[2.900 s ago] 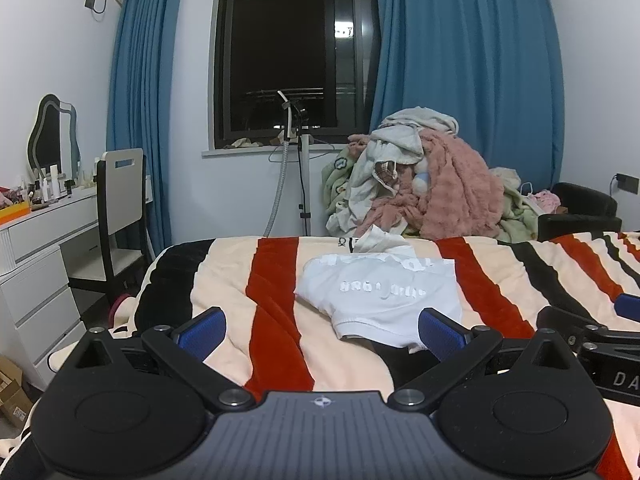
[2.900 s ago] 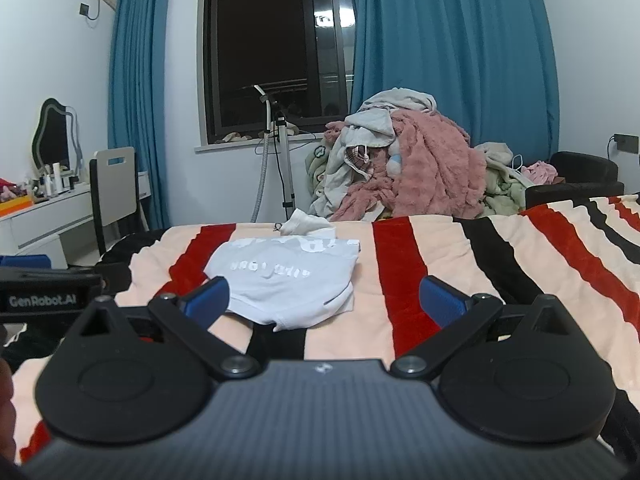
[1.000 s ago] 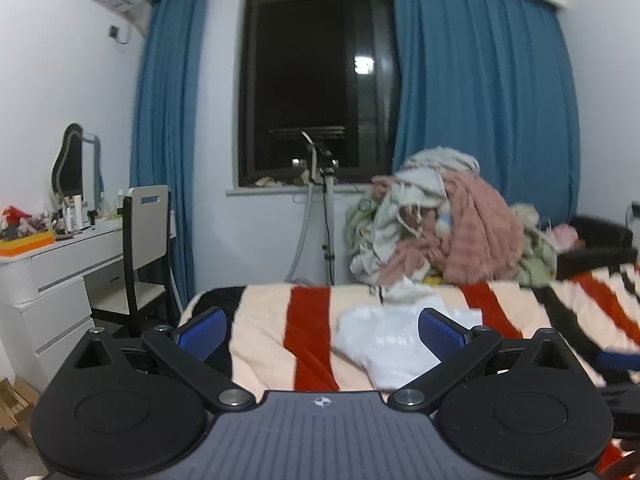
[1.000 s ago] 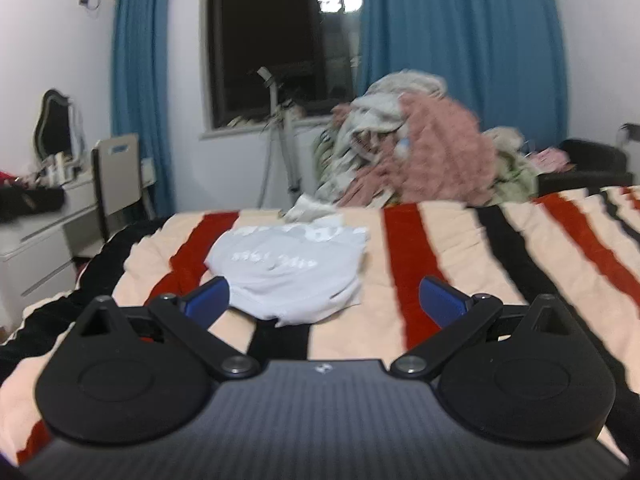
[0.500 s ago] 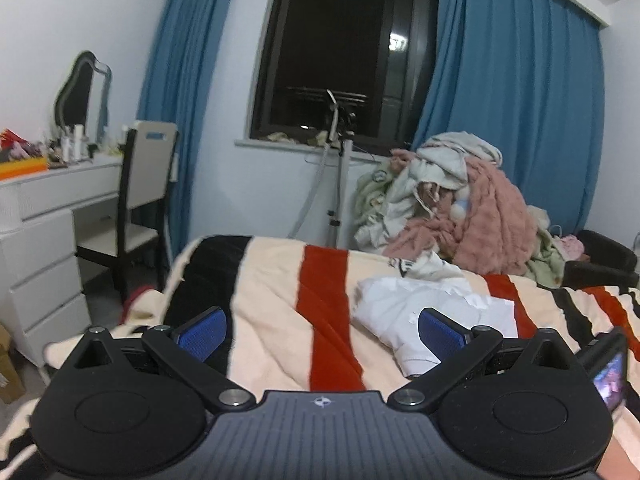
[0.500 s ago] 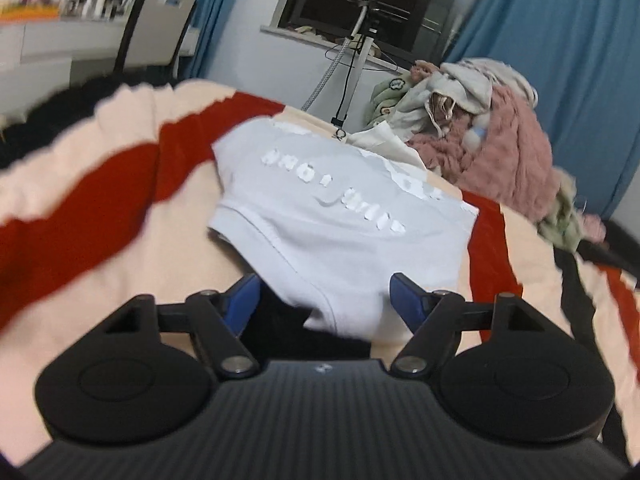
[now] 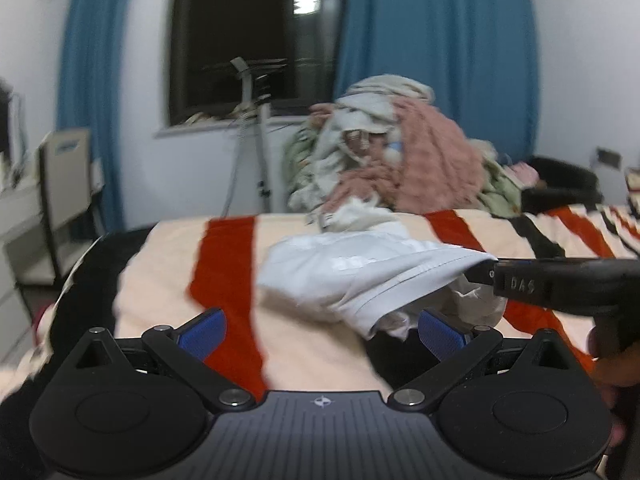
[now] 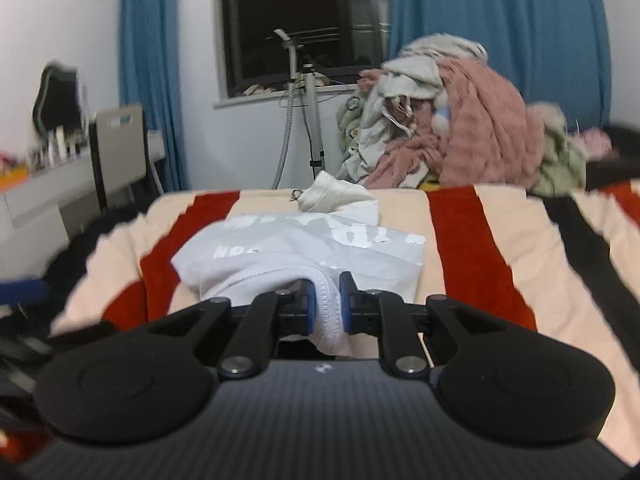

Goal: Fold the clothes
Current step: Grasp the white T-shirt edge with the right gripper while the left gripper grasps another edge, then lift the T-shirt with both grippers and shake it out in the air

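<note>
A white T-shirt with pale lettering [image 7: 352, 276] lies on the striped bed blanket [image 7: 168, 280]. My right gripper [image 8: 327, 304] is shut on the shirt's near hem [image 8: 326, 312] and lifts it off the bed; the shirt [image 8: 304, 252] stretches away from the jaws. In the left wrist view the right gripper [image 7: 486, 270] comes in from the right, holding the raised hem. My left gripper [image 7: 320, 330] is open and empty, hovering over the blanket just in front of the shirt.
A second small white garment [image 8: 340, 196] lies behind the shirt. A big heap of clothes [image 8: 448, 120] sits past the bed's far edge under blue curtains. A garment steamer pole [image 8: 308, 112], a chair [image 8: 120, 148] and a white dresser [image 8: 36, 196] stand to the left.
My right gripper closed on the shirt's near hem and raised it. My left gripper swung right and closer to the shirt, still open.
</note>
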The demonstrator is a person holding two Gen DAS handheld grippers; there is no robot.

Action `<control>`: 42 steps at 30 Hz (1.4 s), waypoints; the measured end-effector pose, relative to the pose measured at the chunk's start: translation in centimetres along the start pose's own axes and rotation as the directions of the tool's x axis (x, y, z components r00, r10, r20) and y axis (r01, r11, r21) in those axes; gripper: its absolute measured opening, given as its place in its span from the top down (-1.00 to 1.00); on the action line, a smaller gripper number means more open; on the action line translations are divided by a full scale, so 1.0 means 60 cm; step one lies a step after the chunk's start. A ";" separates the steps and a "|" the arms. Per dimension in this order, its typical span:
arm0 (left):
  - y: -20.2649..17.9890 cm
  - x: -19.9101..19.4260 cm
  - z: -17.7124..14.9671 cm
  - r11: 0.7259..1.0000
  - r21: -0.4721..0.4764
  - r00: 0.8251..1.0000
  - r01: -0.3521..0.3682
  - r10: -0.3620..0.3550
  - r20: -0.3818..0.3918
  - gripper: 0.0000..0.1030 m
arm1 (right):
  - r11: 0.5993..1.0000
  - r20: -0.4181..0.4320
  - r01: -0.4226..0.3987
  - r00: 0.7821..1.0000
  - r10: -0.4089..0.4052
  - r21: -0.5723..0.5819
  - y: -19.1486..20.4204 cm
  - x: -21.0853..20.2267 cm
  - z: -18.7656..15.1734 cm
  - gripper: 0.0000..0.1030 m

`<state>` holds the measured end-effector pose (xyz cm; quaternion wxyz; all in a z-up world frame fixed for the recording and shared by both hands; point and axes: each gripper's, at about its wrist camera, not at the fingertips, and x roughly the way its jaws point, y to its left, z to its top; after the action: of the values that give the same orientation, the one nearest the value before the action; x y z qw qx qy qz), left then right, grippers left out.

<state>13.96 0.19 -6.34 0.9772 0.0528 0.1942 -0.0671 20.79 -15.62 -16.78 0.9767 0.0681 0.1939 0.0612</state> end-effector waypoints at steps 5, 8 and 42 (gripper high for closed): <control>-0.063 0.073 0.000 0.995 0.096 1.000 0.022 -0.023 0.005 -0.99 | 0.992 -0.005 -0.038 0.999 0.038 0.123 -0.040 0.002 0.004 0.74; -0.092 0.109 -0.008 0.989 0.150 1.000 0.003 -0.007 0.030 -0.99 | 0.984 0.008 -0.057 0.998 0.057 0.171 -0.047 0.005 0.004 0.74; -0.083 -0.197 -0.041 0.936 0.238 0.956 -0.261 0.217 0.196 -1.00 | 0.993 0.252 0.060 0.967 -0.033 -0.099 0.035 -0.316 -0.015 0.83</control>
<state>1.48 -3.08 -4.42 0.9754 0.1985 0.0932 0.0232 2.88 -16.24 -10.26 0.9968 0.0186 0.0675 0.0394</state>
